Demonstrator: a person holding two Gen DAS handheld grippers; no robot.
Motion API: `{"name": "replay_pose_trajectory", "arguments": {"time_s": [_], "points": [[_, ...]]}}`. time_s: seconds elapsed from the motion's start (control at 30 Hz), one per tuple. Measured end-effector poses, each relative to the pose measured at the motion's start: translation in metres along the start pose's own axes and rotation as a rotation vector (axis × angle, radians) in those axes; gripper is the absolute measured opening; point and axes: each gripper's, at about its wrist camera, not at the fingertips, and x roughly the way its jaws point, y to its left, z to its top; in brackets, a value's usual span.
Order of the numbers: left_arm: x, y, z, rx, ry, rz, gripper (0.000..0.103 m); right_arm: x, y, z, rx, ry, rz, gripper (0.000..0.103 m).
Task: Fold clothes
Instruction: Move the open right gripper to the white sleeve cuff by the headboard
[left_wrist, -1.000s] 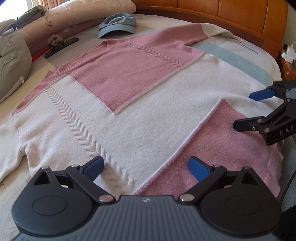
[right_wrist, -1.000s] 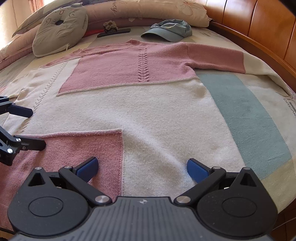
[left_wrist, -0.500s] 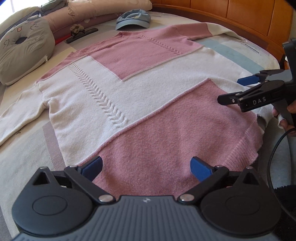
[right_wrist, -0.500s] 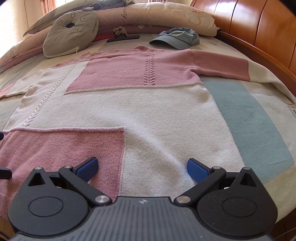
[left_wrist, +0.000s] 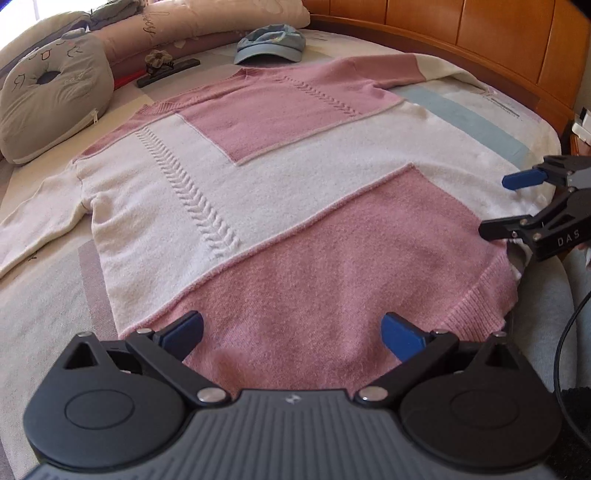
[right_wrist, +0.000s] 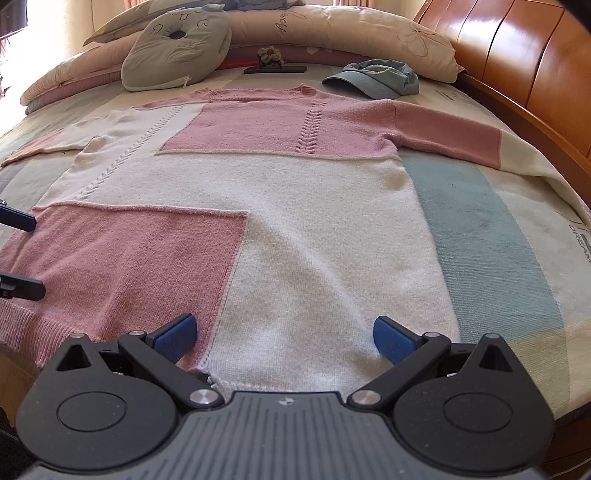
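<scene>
A pink and cream knitted sweater (left_wrist: 280, 192) lies spread flat on the bed, neck toward the pillows, both sleeves stretched out sideways. My left gripper (left_wrist: 291, 330) hovers open over the pink hem panel, nothing between its fingers. My right gripper (right_wrist: 282, 334) stands open over the cream part of the hem (right_wrist: 295, 354), empty too. In the left wrist view the right gripper (left_wrist: 496, 205) shows at the right edge, jaws apart above the sweater's hem corner. The left gripper's fingertips (right_wrist: 22, 288) poke in at the left edge of the right wrist view.
A blue cap (right_wrist: 376, 77) lies near the sweater's neck. A grey cat-face cushion (right_wrist: 177, 48), long pillows (right_wrist: 332, 33) and a dark flat object with a flower (right_wrist: 275, 68) line the head of the bed. A wooden bed frame (right_wrist: 517, 70) curves along the right.
Both grippers have drawn back toward the sweater's hem, staying open. The right gripper now sits lower at the hem corner in the left wrist view. The sweater has not moved.
</scene>
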Motion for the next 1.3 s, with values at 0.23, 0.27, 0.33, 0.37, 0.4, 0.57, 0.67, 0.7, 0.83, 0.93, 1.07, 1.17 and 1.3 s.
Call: {"name": "replay_pose_trajectory", "arguments": {"time_s": [0.23, 0.27, 0.33, 0.37, 0.4, 0.57, 0.67, 0.7, 0.83, 0.93, 1.07, 1.17, 1.3], "points": [[0.012, 0.015, 0.083, -0.008, -0.131, -0.061, 0.102, -0.007, -0.03, 0.025, 0.12, -0.003, -0.017, 0.103], [0.017, 0.013, 0.095, 0.005, -0.14, -0.068, 0.102, -0.009, -0.036, 0.03, 0.138, -0.01, -0.021, 0.103], [0.028, 0.009, 0.119, 0.03, -0.159, -0.08, 0.102, -0.011, -0.049, 0.041, 0.168, -0.023, -0.03, 0.103], [0.034, 0.008, 0.131, 0.043, -0.168, -0.087, 0.102, -0.011, -0.056, 0.046, 0.18, -0.03, -0.031, 0.103], [0.04, 0.006, 0.143, 0.056, -0.178, -0.093, 0.102, -0.012, -0.063, 0.05, 0.191, -0.036, -0.03, 0.103], [0.068, -0.004, 0.199, 0.121, -0.221, -0.129, 0.102, -0.001, -0.11, 0.071, 0.279, -0.053, 0.007, 0.103], [0.097, -0.016, 0.211, 0.158, -0.216, -0.173, 0.102, 0.014, -0.139, 0.079, 0.341, -0.053, 0.007, 0.103], [0.108, -0.019, 0.214, 0.162, -0.203, -0.178, 0.102, 0.02, -0.149, 0.08, 0.359, -0.05, 0.002, 0.103], [0.152, -0.033, 0.22, 0.175, -0.166, -0.164, 0.102, 0.042, -0.19, 0.085, 0.42, -0.069, -0.031, 0.103], [0.176, -0.035, 0.217, 0.166, -0.139, -0.196, 0.102, 0.054, -0.226, 0.086, 0.492, -0.096, -0.044, 0.103], [0.206, -0.033, 0.208, 0.169, -0.106, -0.219, 0.102, 0.068, -0.268, 0.084, 0.579, -0.131, -0.021, 0.103], [0.208, -0.034, 0.199, 0.215, -0.171, -0.213, 0.103, 0.076, -0.287, 0.089, 0.588, -0.19, 0.011, 0.103], [0.208, -0.029, 0.194, 0.221, -0.209, -0.244, 0.102, 0.097, -0.306, 0.108, 0.594, -0.222, -0.011, 0.103]]}}
